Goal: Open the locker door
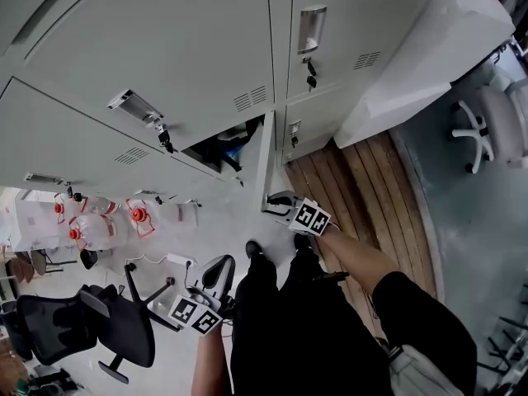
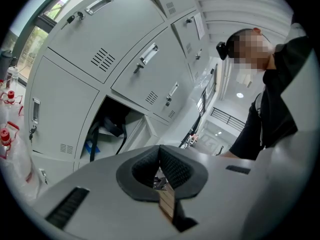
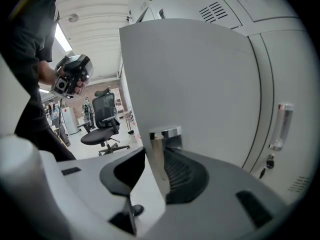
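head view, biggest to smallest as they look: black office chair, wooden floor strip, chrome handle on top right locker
1. wooden floor strip
2. black office chair
3. chrome handle, by far the smallest
Apparent size only; they sit at different distances from the camera.

Counts two grippers: left gripper (image 1: 217, 266) and right gripper (image 1: 275, 205). Finds one locker door (image 1: 266, 159) open, and three long chrome handles (image 1: 312, 28) on the shut doors (image 1: 165, 40). Counts two office chairs on the floor (image 1: 495, 221): one black chair (image 1: 78, 324) toward its left edge, one white chair (image 1: 488, 126) toward its right edge. Counts three red-capped bottles (image 1: 95, 229) near the left edge, and two black shoes (image 1: 252, 248).
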